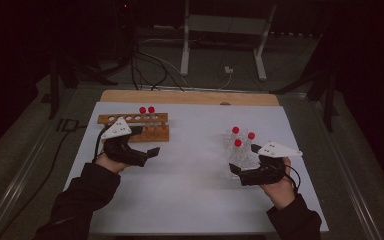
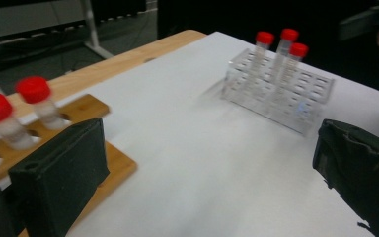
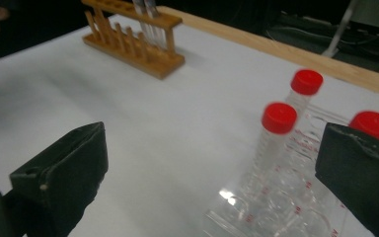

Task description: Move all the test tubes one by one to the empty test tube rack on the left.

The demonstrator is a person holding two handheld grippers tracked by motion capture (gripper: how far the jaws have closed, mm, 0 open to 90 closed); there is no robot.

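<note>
A wooden tube rack [image 1: 140, 125] stands at the back left of the white sheet with two red-capped tubes [image 1: 147, 110] in it. My left gripper [image 1: 152, 151] hovers just in front of it, open. In the left gripper view its jaws [image 2: 212, 158] stand wide apart with nothing between them, and the wooden rack [image 2: 113, 163] lies beside the left jaw. A clear plastic rack [image 1: 240, 155] on the right holds three red-capped tubes [image 1: 237, 142]. My right gripper [image 1: 237, 175] is at its near side, open. In the right gripper view [image 3: 212, 163] the tubes [image 3: 279, 118] stand close to the right jaw.
The white sheet [image 1: 190, 200] covers the table, with a strip of wooden board [image 1: 190, 96] along its far edge. Beyond the table are cables [image 1: 150, 70] on the floor and the white legs of a stand [image 1: 185, 45].
</note>
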